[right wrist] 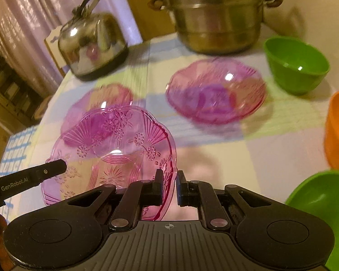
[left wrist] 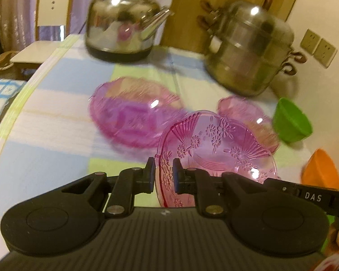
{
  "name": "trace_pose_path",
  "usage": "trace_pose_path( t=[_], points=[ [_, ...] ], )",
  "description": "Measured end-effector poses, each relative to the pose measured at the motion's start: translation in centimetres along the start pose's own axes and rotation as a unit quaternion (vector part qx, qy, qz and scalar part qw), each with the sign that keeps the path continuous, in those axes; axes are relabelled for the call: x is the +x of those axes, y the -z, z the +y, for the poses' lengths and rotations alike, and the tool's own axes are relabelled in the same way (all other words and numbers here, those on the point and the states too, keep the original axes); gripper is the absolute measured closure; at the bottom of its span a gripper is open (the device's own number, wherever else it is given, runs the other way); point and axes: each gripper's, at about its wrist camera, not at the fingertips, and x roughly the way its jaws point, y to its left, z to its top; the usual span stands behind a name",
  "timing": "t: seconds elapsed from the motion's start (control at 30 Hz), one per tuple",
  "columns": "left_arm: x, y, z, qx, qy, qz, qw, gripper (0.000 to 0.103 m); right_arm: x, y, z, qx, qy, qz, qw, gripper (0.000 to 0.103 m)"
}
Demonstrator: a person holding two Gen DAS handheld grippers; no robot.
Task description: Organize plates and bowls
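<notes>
I have both the left gripper (left wrist: 163, 172) and right gripper (right wrist: 170, 186) clenched on the pink glass plate's (right wrist: 115, 144) rim, low in frame.

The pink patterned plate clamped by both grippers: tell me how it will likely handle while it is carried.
The pink patterned plate looks rigid, so it should not sag between the left gripper and right gripper. Its glossy, see-through surface suggests it may slip, as only the rim is pinched. It looks like glass or hard plastic, so a drop onto the table could chip it.
</notes>
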Motion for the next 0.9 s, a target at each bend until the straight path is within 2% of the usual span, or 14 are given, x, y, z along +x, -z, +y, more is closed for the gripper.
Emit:
trace_pose_path(
  t=[0.27,0.5,0.73,0.9],
  points=[
    [2.9,-4.4,-4.4,0.021,0.035,-0.009,0.9992,0.09,-1.8,-4.0,-3.1,0.026,0.023,-0.039,0.999,0.092],
    [6.8,-7.6,-7.8,0.034,0.061,-0.006,0.9975,0.09,-1.3,-7.9,-6.3,0.046,0.046,-0.056,0.996,0.092],
    [11.3,-8.8,-10.3,0.06,0.063,-0.003,0.9962,0.089,0.8,-10.2,-9.1,0.061,0.079,-0.057,0.993,0.092],
    [14.0,-9.3,-10.6,0.053,0.068,0.005,0.9963,0.089,2.4,-11.5,-10.3,0.067,0.092,-0.055,0.992,0.092]
  ],
)
